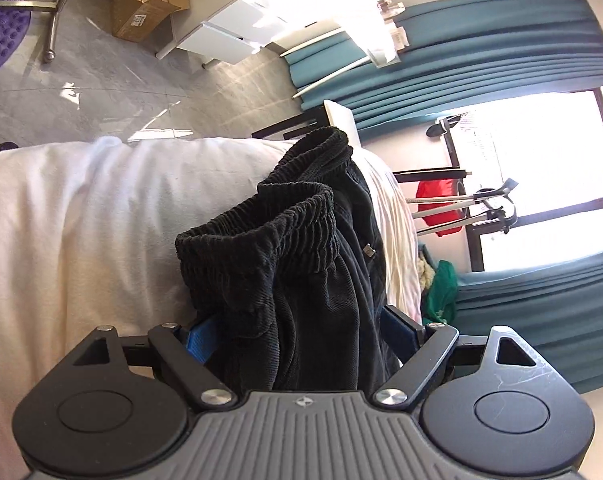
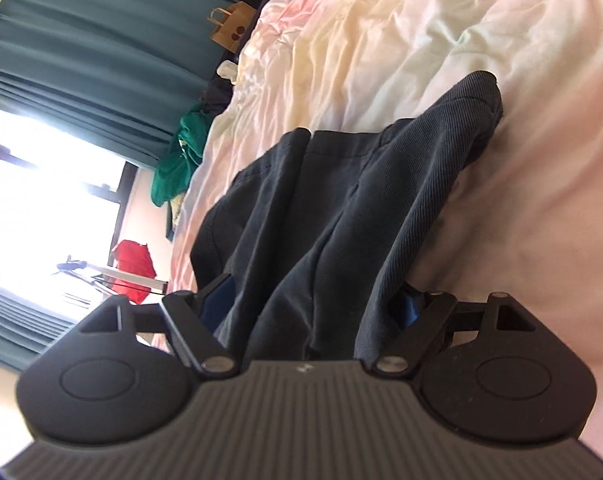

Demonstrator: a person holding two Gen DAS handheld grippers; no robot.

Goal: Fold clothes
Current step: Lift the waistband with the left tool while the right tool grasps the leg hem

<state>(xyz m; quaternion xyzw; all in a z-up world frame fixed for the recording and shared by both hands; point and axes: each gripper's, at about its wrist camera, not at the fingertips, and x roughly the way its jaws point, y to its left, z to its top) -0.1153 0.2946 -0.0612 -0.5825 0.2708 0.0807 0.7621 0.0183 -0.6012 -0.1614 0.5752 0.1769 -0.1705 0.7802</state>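
The left claw (image 1: pixel 297 334) grips a bunched fold of black corduroy trousers (image 1: pixel 301 248), its blue pads (image 1: pixel 199 340) pressed against the cloth from both sides, so it is closed on the fabric as far as the thick bundle allows. The elastic, ribbed waistband (image 1: pixel 269 216) stands up in two gathered loops just beyond the claw. The trousers rest on the white bedding of the bed (image 1: pixel 81 216), near its edge. A small metal fastener (image 1: pixel 368 250) shows on the trousers' side toward the window (image 1: pixel 541 184).

The right claw (image 2: pixel 313 312) likewise clamps the same trousers (image 2: pixel 341 208) at a plain, seamed part, with its blue pads (image 2: pixel 409 308) partly buried in the cloth. From this claw the dark fabric runs out across the rumpled pale bed (image 2: pixel 461 40) and ends in a rounded corner lying on the bedding.

Beside the bed, toward the window, lie a green garment (image 2: pixel 177 160) and a red one (image 2: pixel 135 264) hung on a rack. Teal curtains (image 1: pixel 501 56) frame the window, a cardboard box (image 1: pixel 145 0) stands on the grey floor, and a brown paper bag (image 2: pixel 231 28) sits at the bed's far end.
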